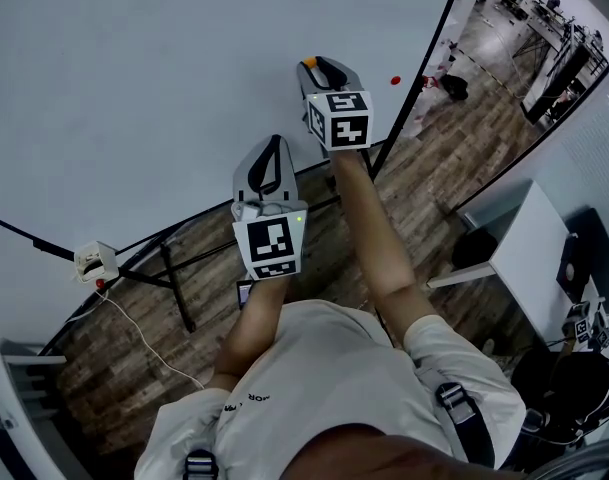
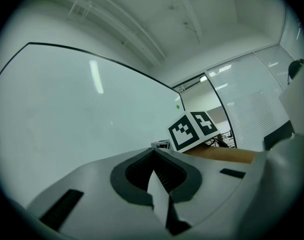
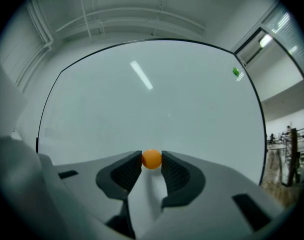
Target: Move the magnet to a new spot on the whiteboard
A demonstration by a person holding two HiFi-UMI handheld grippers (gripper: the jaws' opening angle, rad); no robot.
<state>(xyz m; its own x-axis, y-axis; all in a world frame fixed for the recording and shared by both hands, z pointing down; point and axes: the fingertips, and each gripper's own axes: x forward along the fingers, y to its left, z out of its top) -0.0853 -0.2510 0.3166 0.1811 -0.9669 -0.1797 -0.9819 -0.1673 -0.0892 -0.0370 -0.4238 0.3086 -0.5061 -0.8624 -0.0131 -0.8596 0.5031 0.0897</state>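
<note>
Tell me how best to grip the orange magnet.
By its rounded sides, across the middle, coming head-on at the whiteboard. The orange magnet is a small round knob, so only its sides offer hold; the right gripper pinches it that way.

My left claw [image 2: 152, 153] has its jaws closed tip to tip, with nothing between the dark ribbed pads. Ahead of it, and spreading off to its left, stands the whiteboard [image 2: 67, 119], with a small green dot [image 2: 177, 105] near its far edge. Just past my tips, to the right, a black-and-white marker cube [image 2: 192, 129] sits above a forearm [image 2: 224, 155]. Further right are windows with blinds [image 2: 251, 104].
</note>
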